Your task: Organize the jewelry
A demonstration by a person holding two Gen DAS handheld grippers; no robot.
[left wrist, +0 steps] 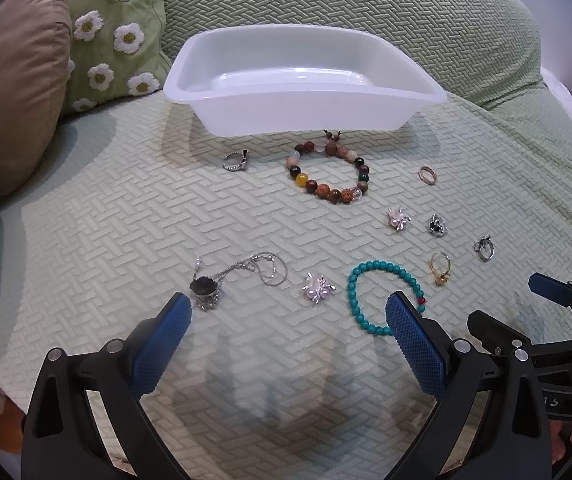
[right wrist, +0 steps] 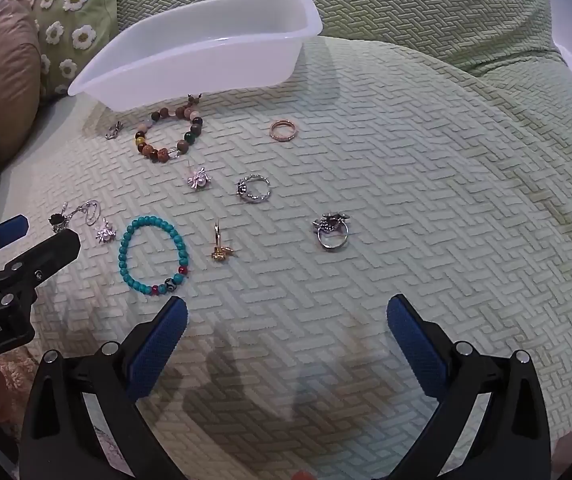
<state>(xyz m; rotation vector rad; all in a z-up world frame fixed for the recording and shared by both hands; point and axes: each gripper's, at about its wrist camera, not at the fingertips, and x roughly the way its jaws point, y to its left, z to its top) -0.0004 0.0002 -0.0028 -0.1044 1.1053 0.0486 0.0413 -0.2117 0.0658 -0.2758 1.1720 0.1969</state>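
**Inspector:** Jewellery lies spread on the green quilted bed cover (left wrist: 86,216), none yet in the white tub (left wrist: 306,80) at the far side. Status of both tools?

**Assistant:** Left gripper (left wrist: 288,312) has its jaws wide apart, holding nothing, poised low above the cover. Right gripper (right wrist: 286,316) likewise: jaws spread, empty.

**Inspector:** Nearest items?

**Assistant:** Turquoise bracelet (left wrist: 384,296) sits just beside the left tool's right-hand pad, with a pearl brooch (left wrist: 318,289) between the jaws' line and a silver necklace (left wrist: 238,278) near the other pad. Gold ring (right wrist: 221,245) and flower ring (right wrist: 331,229) lie ahead of the right tool. Mixed-bead bracelet (left wrist: 328,172) rests close to the tub.

**Inspector:** Handling assessment?

**Assistant:** All pieces look light. Bracelets likely flex on their cord; pinch across one run of beads. Chain is limp and may trail or snag; take it at the dark pendant. Rings are small, hard and liable to slip, and the soft cover gives, so press down and close across the band.
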